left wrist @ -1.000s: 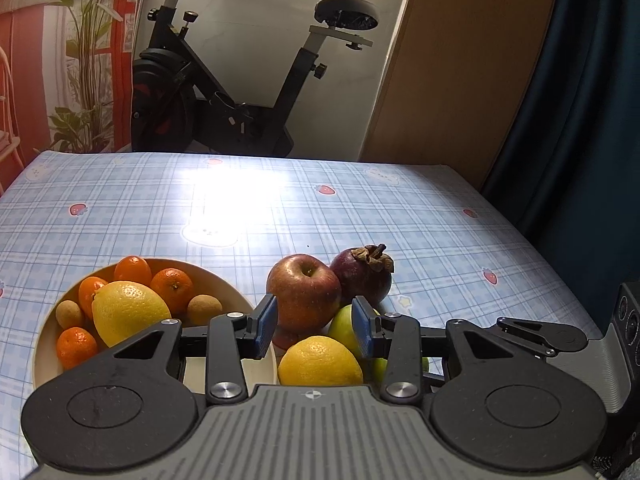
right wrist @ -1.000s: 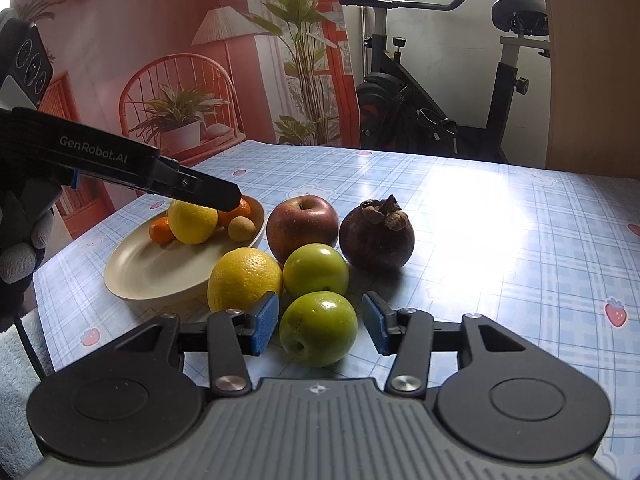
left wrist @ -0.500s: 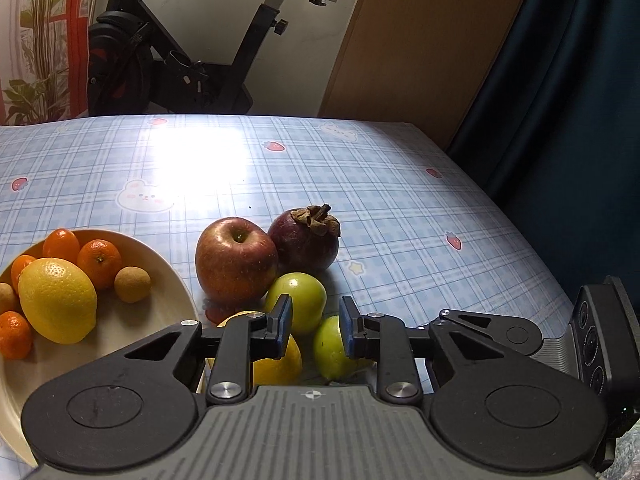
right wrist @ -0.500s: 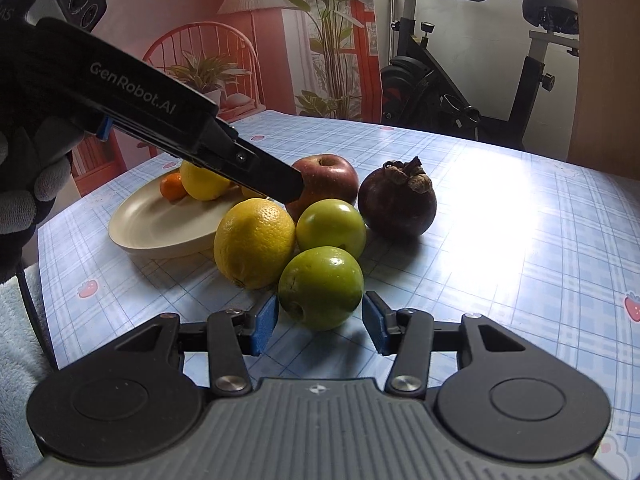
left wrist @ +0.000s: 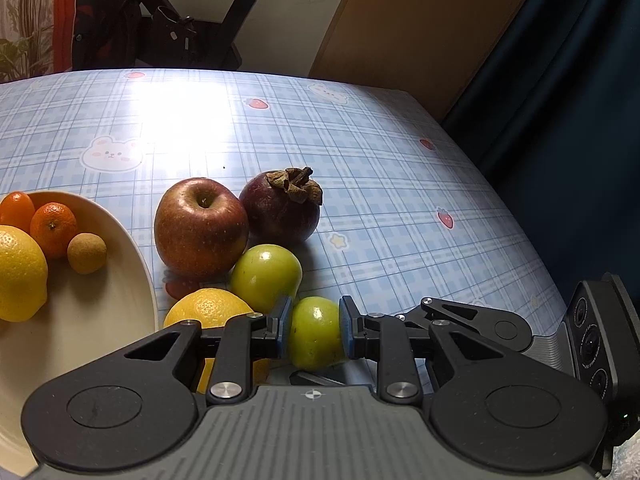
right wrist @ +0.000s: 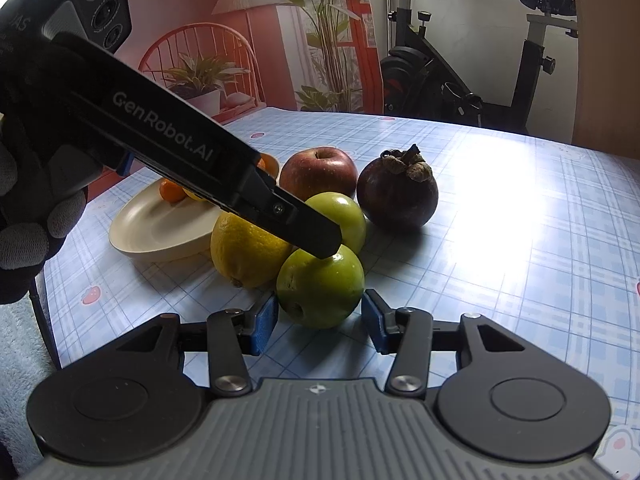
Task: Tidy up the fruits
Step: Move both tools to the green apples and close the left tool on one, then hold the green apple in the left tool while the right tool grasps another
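Note:
My left gripper (left wrist: 314, 330) is shut on the near green apple (left wrist: 316, 334), its blue pads pressing both sides; the apple still rests on the table. In the right wrist view the same apple (right wrist: 320, 286) lies between the open jaws of my right gripper (right wrist: 318, 322), untouched by its pads, and the left gripper (right wrist: 316, 236) reaches down onto it from the upper left. A second green apple (left wrist: 266, 272), a lemon (left wrist: 208, 308), a red apple (left wrist: 200, 226) and a mangosteen (left wrist: 282, 206) cluster beside it.
A cream plate (left wrist: 132, 264) at the left holds a lemon (left wrist: 18, 272), mandarins (left wrist: 52, 224) and a small brown fruit (left wrist: 86, 252). The blue checked tablecloth (left wrist: 380, 184) stretches right to the table edge. An exercise bike (right wrist: 460, 64) stands behind.
My left gripper has moved right and down over the near green apple and closed on it. My right gripper has edged closer to the same apple, still open.

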Motion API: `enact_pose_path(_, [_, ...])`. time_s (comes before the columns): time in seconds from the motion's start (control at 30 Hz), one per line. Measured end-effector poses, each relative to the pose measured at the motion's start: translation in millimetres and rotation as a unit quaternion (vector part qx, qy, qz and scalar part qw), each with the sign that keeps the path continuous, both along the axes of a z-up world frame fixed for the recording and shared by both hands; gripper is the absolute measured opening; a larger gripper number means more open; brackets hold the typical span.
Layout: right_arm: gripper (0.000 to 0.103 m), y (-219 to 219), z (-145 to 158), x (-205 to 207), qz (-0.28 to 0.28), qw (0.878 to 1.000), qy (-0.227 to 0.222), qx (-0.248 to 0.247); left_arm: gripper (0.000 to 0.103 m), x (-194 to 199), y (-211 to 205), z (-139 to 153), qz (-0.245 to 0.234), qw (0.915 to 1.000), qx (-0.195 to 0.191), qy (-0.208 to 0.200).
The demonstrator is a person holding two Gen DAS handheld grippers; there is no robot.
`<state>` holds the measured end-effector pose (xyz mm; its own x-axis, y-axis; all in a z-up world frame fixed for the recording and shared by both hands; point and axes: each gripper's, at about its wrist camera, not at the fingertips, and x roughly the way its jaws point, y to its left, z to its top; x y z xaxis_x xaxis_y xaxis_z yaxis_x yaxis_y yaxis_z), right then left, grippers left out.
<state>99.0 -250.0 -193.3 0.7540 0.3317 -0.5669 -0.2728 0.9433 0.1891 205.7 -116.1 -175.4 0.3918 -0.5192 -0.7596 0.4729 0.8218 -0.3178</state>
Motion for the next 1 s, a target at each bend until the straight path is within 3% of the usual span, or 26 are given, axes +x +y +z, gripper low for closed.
enact_pose_path(0.53, [0.05, -3.6, 0.2, -3.2, -0.012, 1.0, 0.002, 0.016, 0.027, 9.6, -0.2, -5.0, 0.01, 0.999, -0.028, 0.034])
enact_pose_path(1.0, [0.05, -3.0, 0.0, -3.7, -0.012, 1.0, 0.001, 0.013, 0.031, 14.1, 0.3, -5.6, 0.026, 0.9972, -0.021, 0.067])
